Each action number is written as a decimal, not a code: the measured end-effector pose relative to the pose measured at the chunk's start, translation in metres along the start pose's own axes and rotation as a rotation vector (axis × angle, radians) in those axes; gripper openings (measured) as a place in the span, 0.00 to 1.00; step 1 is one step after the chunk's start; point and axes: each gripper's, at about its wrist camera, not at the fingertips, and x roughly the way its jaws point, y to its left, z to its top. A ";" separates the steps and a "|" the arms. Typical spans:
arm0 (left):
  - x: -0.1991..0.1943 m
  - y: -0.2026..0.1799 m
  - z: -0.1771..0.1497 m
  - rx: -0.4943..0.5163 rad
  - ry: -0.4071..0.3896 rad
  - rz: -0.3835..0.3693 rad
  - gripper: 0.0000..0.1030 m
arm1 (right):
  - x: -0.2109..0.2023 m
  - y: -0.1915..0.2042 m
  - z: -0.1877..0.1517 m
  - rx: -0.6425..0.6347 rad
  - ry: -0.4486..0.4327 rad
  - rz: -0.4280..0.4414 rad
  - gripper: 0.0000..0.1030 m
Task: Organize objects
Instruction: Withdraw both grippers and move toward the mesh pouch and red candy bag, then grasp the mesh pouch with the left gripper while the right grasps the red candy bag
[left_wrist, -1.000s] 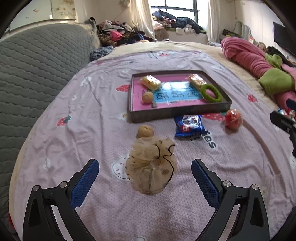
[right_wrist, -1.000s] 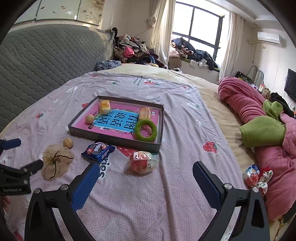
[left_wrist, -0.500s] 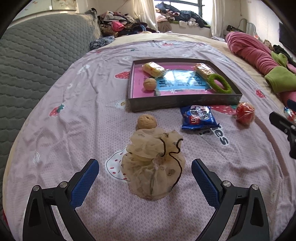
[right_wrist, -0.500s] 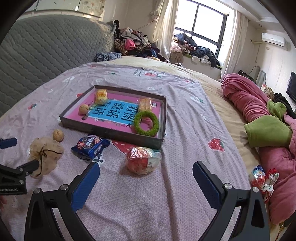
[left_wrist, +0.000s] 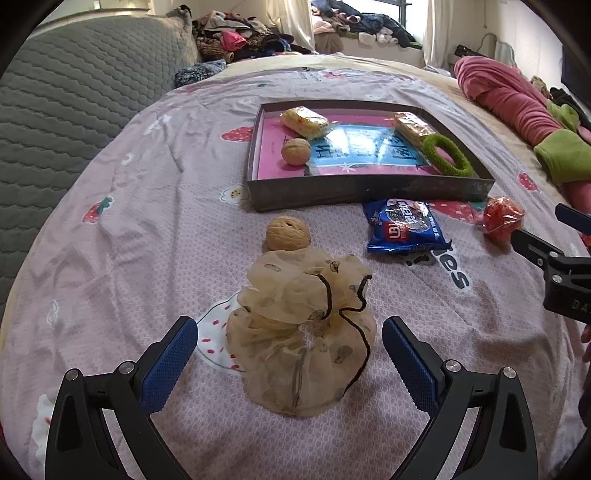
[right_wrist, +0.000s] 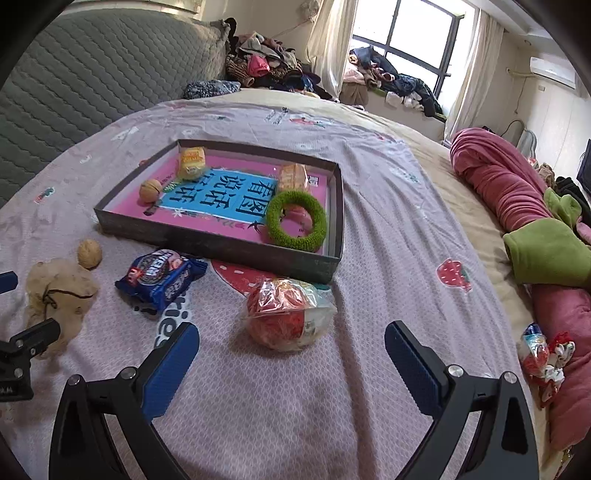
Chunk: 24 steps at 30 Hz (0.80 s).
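left gripper (left_wrist: 290, 354) fingers wide, straddling gauze pouch (left_wrist: 301, 339) lower centre | right gripper (right_wrist: 291, 354) fingers wide below wrapped red ball (right_wrist: 290, 314) | risk: soft pouch squashes, drawstring snags, walnut (left_wrist: 288, 234) rolls away

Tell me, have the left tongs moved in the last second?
Yes. The left tongs have come forward and down toward the mesh pouch, which now looms larger between them; the tray also looks nearer.
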 end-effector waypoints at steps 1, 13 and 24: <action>0.003 0.000 0.001 -0.001 0.003 -0.002 0.97 | 0.005 0.000 0.001 -0.002 0.004 -0.004 0.99; 0.026 -0.001 0.005 -0.019 0.012 -0.038 0.97 | 0.057 -0.003 0.006 -0.013 0.053 -0.069 0.98; 0.032 -0.001 0.003 -0.027 0.025 -0.084 0.67 | 0.065 -0.004 0.006 0.030 0.068 0.045 0.71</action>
